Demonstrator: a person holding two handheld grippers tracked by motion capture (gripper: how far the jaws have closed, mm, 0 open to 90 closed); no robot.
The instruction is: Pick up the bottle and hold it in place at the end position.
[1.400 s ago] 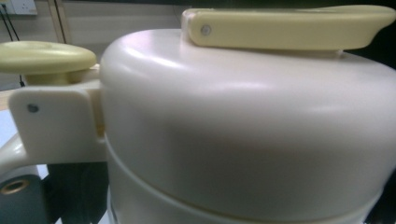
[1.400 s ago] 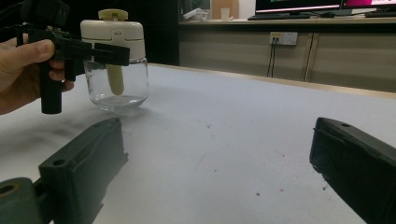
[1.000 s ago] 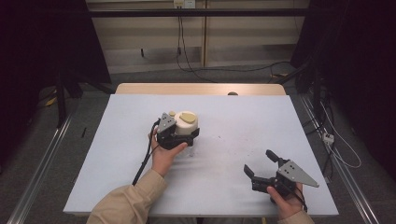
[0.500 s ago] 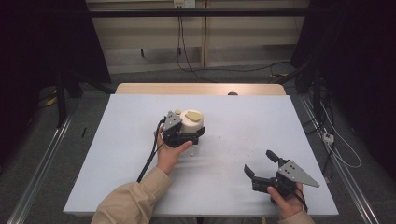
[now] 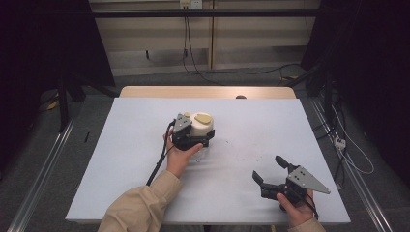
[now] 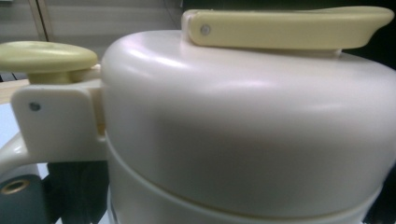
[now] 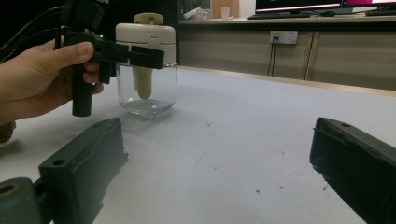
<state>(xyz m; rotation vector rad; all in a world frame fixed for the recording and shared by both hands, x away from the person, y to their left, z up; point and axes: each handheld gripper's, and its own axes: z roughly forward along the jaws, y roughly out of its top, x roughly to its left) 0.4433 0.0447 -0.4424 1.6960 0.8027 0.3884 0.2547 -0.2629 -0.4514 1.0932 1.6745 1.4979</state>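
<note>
A glass jar (image 7: 146, 91) with a cream lid (image 5: 202, 123) and a pale yellow lever on top stands near the middle of the white table (image 5: 270, 121). My left gripper (image 5: 205, 132) is shut on the jar just under the lid, one jaw crossing its front in the right gripper view. In the left gripper view the cream lid (image 6: 243, 126) sits very close, with the yellow lever (image 6: 285, 28) and a yellow knob (image 6: 46, 56) above it. My right gripper (image 5: 267, 167) rests open near the table's front right, nothing between its jaws.
Small dark specks (image 7: 210, 126) mark the table between the jar and the right gripper. A wooden edge (image 5: 208, 92) runs along the far side. Cables (image 5: 348, 145) lie on the floor to the right, and a wall socket (image 7: 282, 36) sits behind.
The left gripper and the jar in it have shifted slightly to the right and away. The right gripper has stayed put.
</note>
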